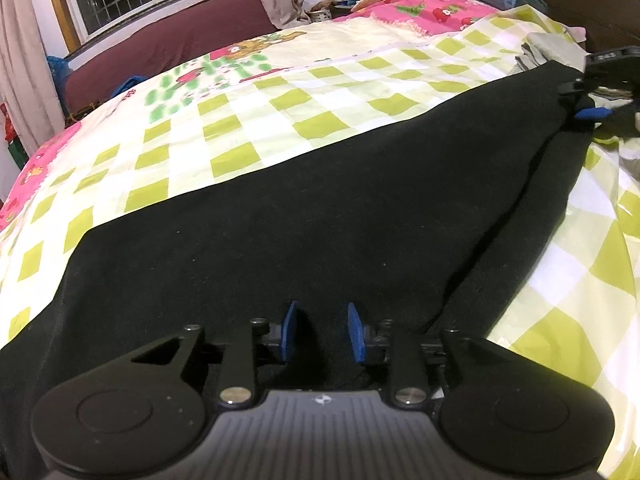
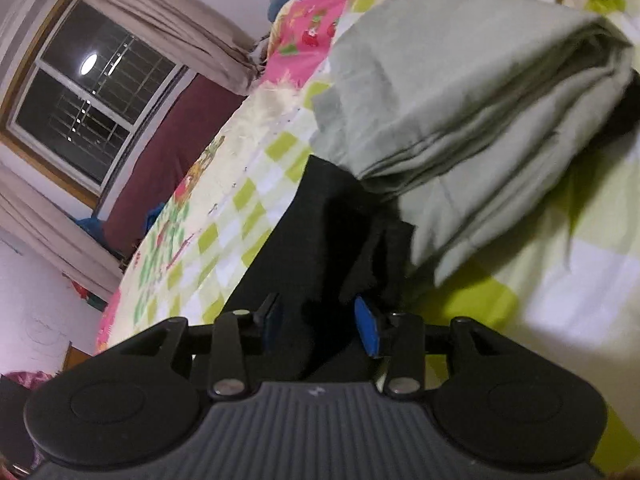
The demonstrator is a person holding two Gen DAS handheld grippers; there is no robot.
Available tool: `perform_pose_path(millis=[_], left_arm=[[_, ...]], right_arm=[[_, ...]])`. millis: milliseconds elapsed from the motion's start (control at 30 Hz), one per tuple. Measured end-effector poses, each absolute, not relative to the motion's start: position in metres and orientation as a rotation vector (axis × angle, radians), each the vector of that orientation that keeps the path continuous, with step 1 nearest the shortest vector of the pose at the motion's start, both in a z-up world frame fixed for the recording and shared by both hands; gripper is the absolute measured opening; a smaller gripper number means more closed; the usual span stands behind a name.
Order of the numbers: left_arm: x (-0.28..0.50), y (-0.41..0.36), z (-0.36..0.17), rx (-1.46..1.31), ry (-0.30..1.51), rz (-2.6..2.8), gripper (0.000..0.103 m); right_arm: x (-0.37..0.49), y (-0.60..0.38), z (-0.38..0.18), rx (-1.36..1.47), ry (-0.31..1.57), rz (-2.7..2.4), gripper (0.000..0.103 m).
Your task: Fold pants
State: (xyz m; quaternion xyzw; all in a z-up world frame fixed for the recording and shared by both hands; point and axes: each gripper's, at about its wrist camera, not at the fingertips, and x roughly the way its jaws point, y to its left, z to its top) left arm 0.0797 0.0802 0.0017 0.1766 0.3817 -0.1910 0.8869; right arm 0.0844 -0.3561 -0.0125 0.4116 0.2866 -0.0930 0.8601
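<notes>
black pants [image 1: 304, 220] lie flat in a long band across the checkered bed [image 1: 248, 120], one end near the camera, far end narrowing beside a folded grey cloth [image 2: 460, 92], slightly rumpled there

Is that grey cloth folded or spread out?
Folded: the grey cloth shows stacked layered edges along its side, lying on the checked bedsheet.

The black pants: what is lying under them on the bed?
Under the black pants lies the green-checked bedsheet. Anything else beneath is covered.
</notes>
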Motion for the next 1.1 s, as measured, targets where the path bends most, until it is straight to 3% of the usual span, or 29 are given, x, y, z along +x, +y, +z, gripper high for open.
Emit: perform_pose_path(millis=[133, 167, 200, 433, 600, 700, 833, 900, 1100], left_arm=[[0.081, 0.075, 0.001, 0.367, 0.789, -0.401, 0.043], [0.082, 0.074, 0.001, 0.368, 0.788, -0.404, 0.043], [0.082, 0.073, 0.001, 0.367, 0.787, -0.408, 0.043], [0.074, 0.066, 0.029, 0.296, 0.722, -0.47, 0.044], [0.053, 0.048, 0.044, 0.312, 0.619, -0.551, 0.061], [0.052, 0.037, 0.03, 0.362, 0.644, -0.572, 0.061], [0.05, 0.028, 0.01, 0.42, 0.714, -0.581, 0.061], [0.048, 0.027, 0.007, 0.431, 0.729, -0.583, 0.061], [0.051, 0.021, 0.004, 0.451, 0.724, -0.585, 0.061]], right_arm=[[0.105, -0.354, -0.022, 0.881, 0.615, -0.2, 0.04], [0.109, -0.353, -0.022, 0.892, 0.611, -0.207, 0.018], [0.111, -0.353, -0.021, 0.898, 0.613, -0.204, 0.008], [0.14, -0.323, 0.073, 0.819, 0.507, 0.024, 0.007], [0.112, -0.324, 0.119, 0.857, 0.4, 0.103, 0.007], [0.083, -0.337, 0.098, 0.879, 0.439, 0.042, 0.007], [0.099, -0.366, 0.017, 0.867, 0.707, -0.162, 0.008], [0.098, -0.371, -0.006, 0.883, 0.736, -0.193, 0.008], [0.095, -0.371, -0.005, 0.821, 0.717, -0.163, 0.021]])
